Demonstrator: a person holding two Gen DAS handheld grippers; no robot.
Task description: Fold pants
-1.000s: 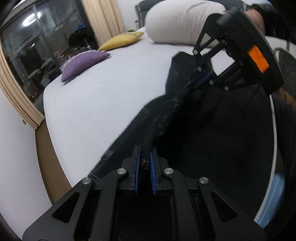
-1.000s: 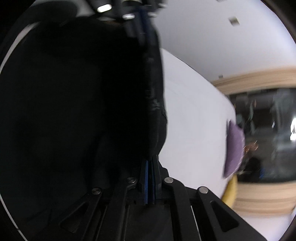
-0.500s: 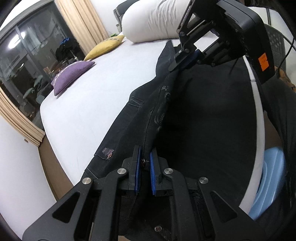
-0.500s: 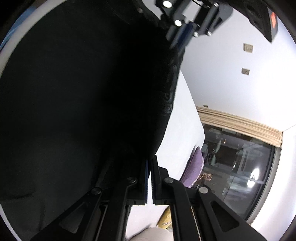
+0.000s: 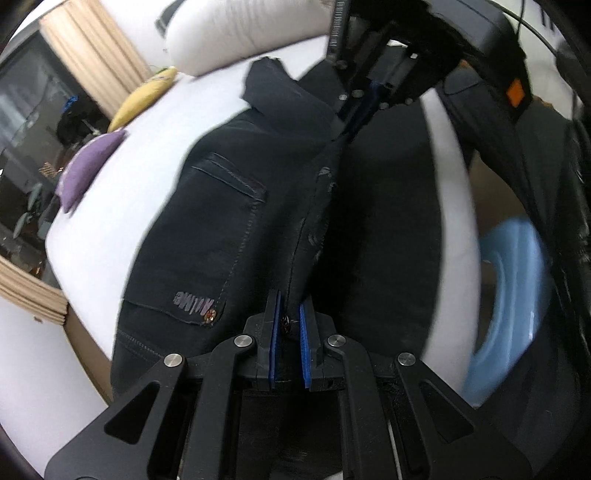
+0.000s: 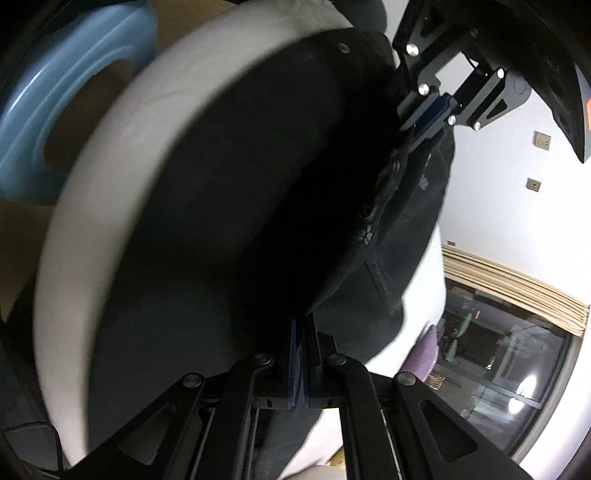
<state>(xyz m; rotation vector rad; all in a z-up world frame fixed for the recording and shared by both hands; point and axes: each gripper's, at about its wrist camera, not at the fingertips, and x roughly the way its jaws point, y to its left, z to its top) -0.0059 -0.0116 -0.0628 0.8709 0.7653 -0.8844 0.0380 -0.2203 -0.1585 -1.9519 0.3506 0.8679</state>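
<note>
Black pants (image 5: 236, 221) lie partly across a white bed (image 5: 122, 192), back pocket and a small label facing up. My left gripper (image 5: 290, 325) is shut on the pants' edge near a rivet. Across from it my right gripper (image 5: 364, 107) pinches the same raised edge farther along. In the right wrist view my right gripper (image 6: 301, 332) is shut on the dark cloth (image 6: 258, 206), and the left gripper (image 6: 430, 120) shows at the upper right, clamped on that fold. The cloth hangs taut between the two grippers.
A white pillow (image 5: 251, 33), a yellow cushion (image 5: 147, 96) and a purple cushion (image 5: 88, 166) lie at the bed's far side. A light blue round thing (image 5: 506, 306) sits on the floor beside the bed. A dark window (image 6: 506, 362) and beige curtain (image 5: 88, 62) stand beyond.
Both grippers have rolled and sunk toward the bed while still holding the pants. More of the pants, with pocket and label, now lies spread on the sheet, and the blue thing shows larger.
</note>
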